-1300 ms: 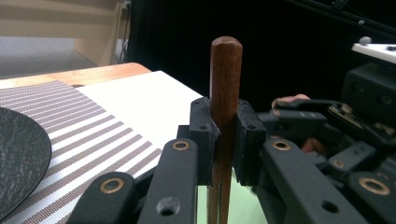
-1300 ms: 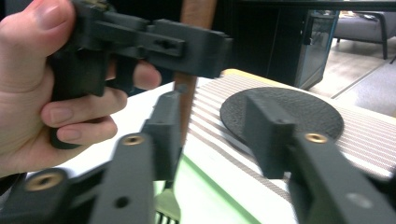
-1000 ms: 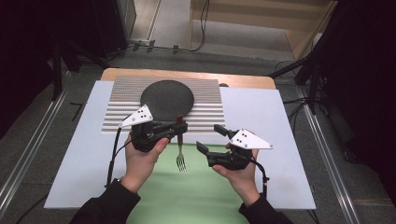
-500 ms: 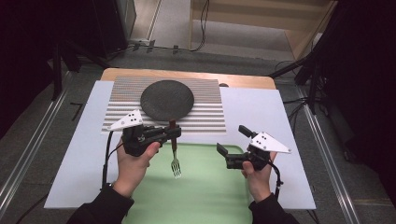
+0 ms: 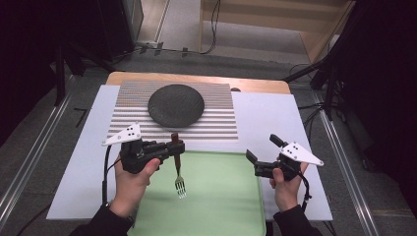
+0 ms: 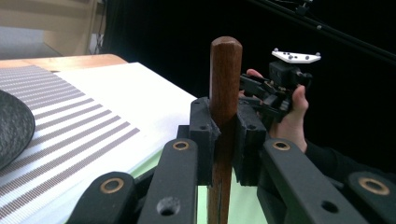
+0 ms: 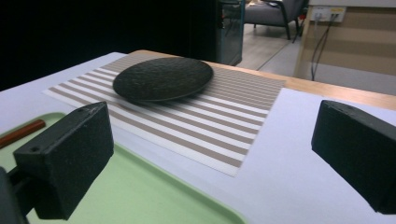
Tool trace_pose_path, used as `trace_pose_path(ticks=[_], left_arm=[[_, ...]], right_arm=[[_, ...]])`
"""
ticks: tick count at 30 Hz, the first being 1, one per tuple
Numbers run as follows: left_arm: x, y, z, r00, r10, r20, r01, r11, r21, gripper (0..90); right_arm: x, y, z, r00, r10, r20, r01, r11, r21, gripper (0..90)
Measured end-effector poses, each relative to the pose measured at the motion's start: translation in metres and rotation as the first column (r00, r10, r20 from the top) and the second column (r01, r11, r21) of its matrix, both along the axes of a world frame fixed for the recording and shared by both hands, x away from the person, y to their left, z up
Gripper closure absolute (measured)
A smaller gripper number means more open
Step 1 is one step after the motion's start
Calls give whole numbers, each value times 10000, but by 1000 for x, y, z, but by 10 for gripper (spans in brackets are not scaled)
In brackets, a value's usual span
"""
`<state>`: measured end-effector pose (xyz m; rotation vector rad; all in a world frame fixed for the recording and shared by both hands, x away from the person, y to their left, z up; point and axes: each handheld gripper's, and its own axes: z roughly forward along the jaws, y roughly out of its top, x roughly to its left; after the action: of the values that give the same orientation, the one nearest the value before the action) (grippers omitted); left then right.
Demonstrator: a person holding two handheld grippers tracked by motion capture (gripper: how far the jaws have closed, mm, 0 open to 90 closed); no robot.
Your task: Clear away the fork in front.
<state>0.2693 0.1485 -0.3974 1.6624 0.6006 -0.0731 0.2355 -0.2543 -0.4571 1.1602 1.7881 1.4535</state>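
While the left gripper (image 5: 178, 148) is clenched on a fork (image 5: 177, 164), the fork hangs over the near green mat (image 5: 216, 196), its handle up between the pads and its tines pointing down toward the person's edge of the table. The fork has a dark reddish-brown wooden handle with a rounded end and a slim silver metal neck and tines. In the left gripper view the handle (image 6: 224, 102) stands upright between the two black pads, which press it from both sides, its rounded top rising above them.

The left hand (image 5: 132, 179) comes in from the bottom of the high view and wraps the gripper's body, with the jaws pointing sideways toward the middle of the table. The right hand (image 5: 286, 184) holds the right gripper (image 5: 263, 154) at the right edge of the green mat, well apart from the fork, its jaws aimed up and left. Those jaws have just been opening and stand wide with nothing between them.

Beyond the mat lies a striped placemat (image 5: 216, 113) on the white table cover (image 5: 265, 118), and on the stripes sits a round dark plate (image 5: 176, 105). The far wooden edge of the table (image 5: 196, 78) shows behind it.
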Motion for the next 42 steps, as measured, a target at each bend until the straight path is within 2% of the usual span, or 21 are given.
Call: trace_pose_path(ticks=[12,18,29,39,42], left_arm=[[-8,14,-14,9985,-218,-495,218,9998,-18,807],[-11,23,-22,9960,-301,-838,285,9994,-204,807],[-16,30,-31,9913,-550,-1196,567,9983,104,807],[-20,39,-41,9823,-726,-1729,773,9968,206,807],[-21,41,-44,9759,-889,-1994,927,9956,101,807]], right_arm=[[-6,-28,-11,9983,-579,-59,578,9983,-119,0],[-11,-39,-15,9974,-713,-109,712,9974,-132,0],[-20,-53,-23,9934,-1129,-178,1121,9929,-406,0],[-29,-65,-26,9889,-1467,-231,1460,9889,-289,0],[-31,-66,-26,9882,-1520,-202,1514,9881,-284,0]])
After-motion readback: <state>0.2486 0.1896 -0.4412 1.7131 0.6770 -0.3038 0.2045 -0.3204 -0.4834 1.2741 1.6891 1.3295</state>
